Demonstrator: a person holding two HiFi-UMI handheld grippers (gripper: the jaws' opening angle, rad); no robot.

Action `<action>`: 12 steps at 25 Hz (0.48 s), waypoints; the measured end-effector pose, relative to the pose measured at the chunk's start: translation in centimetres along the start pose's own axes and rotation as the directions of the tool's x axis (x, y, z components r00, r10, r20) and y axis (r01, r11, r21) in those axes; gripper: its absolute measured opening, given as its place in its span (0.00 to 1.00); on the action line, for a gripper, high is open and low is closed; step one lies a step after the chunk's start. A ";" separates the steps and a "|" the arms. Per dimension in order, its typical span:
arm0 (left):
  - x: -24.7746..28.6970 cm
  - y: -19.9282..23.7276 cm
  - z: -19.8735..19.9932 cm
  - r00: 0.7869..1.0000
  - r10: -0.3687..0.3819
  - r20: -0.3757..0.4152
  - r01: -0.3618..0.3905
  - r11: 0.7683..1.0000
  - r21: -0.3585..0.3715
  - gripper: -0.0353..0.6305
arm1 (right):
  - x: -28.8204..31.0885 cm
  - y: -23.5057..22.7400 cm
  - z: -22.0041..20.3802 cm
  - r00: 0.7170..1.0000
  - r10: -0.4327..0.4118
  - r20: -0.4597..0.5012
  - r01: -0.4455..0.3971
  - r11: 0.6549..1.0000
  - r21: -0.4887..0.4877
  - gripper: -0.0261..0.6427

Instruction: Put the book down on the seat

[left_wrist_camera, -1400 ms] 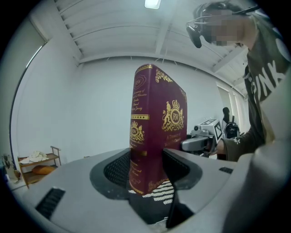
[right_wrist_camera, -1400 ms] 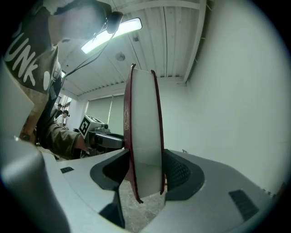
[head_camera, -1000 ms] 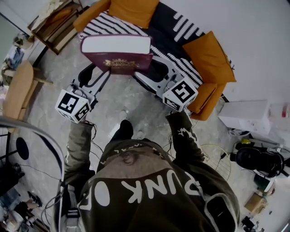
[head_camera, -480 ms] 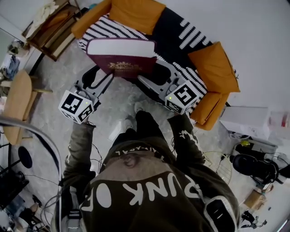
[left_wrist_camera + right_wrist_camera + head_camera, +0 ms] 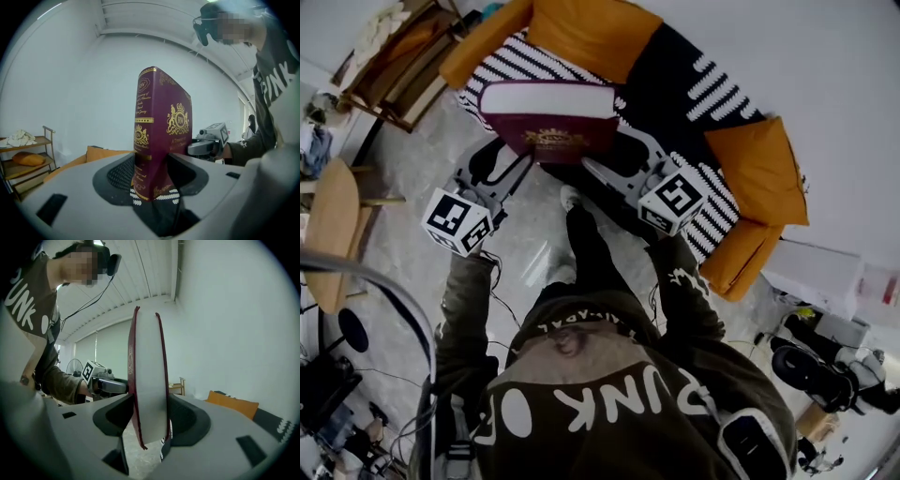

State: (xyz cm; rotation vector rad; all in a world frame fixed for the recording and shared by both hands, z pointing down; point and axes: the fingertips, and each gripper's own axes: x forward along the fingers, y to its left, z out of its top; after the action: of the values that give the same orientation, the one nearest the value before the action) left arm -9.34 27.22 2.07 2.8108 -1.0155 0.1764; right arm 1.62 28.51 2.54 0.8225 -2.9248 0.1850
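the book (image 5: 549, 120) is not down yet. it hangs in the air between both grippers, over the front edge of the seat (image 5: 675, 80) as the head view shows it. its maroon cover is turned toward the person and the white page block faces up. from above i cannot tell how high it sits over the seat. the left gripper view shows a strip of the seat's striped cover below the book's lower edge, and the right gripper view shows bare floor there, so i judge it lifted clear, not resting.

the left gripper (image 5: 511, 157) has its fingers clenched on the spine end of the book. in the left gripper view the gilt spine stands upright between the two pads with no gap on either side. the right gripper (image 5: 607, 161) grasps the opposite end, its fingers pressed on both covers with the white page edge between them.

the carrying part looks nearly done, since the book is already at the seat. what seems left is to move it further over the seat, between the orange cushions (image 5: 581, 28), and lower it until it lies on the striped cover. then both pairs of fingers have to open and draw back from the seat. none of that lowering or releasing shows here.
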 end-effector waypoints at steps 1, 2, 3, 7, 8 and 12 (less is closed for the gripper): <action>1.2 1.6 -0.8 1.000 0.006 -0.010 -0.006 1.000 -0.017 0.37 | 1.3 -1.6 -0.8 1.000 0.007 -0.012 -0.007 1.000 0.016 0.40; 2.3 3.4 -1.7 1.000 0.011 -0.020 -0.012 0.999 -0.034 0.37 | 2.7 -3.2 -1.7 1.000 0.015 -0.024 -0.014 0.999 0.034 0.40; 3.5 5.2 -2.6 0.999 0.015 -0.030 -0.017 0.999 -0.050 0.37 | 4.1 -4.9 -2.6 0.999 0.022 -0.035 -0.020 0.999 0.049 0.40; 8.5 12.1 -7.1 0.998 0.026 -0.065 -0.032 0.995 -0.090 0.37 | 9.6 -11.5 -7.3 0.997 0.046 -0.067 -0.040 0.995 0.089 0.39; 9.7 13.7 -8.5 0.997 0.029 -0.075 -0.037 0.995 -0.098 0.37 | 10.9 -13.0 -8.8 0.996 0.053 -0.075 -0.045 0.994 0.098 0.40; 14.1 18.3 -15.2 0.991 0.038 -0.124 -0.055 0.989 -0.138 0.37 | 14.6 -18.2 -15.8 0.990 0.078 -0.117 -0.062 0.989 0.137 0.40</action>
State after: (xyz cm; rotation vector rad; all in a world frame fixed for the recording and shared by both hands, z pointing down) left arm -11.21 7.19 21.11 2.6167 -1.0244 0.2668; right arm -0.26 7.92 21.58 0.6983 -2.8526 0.4240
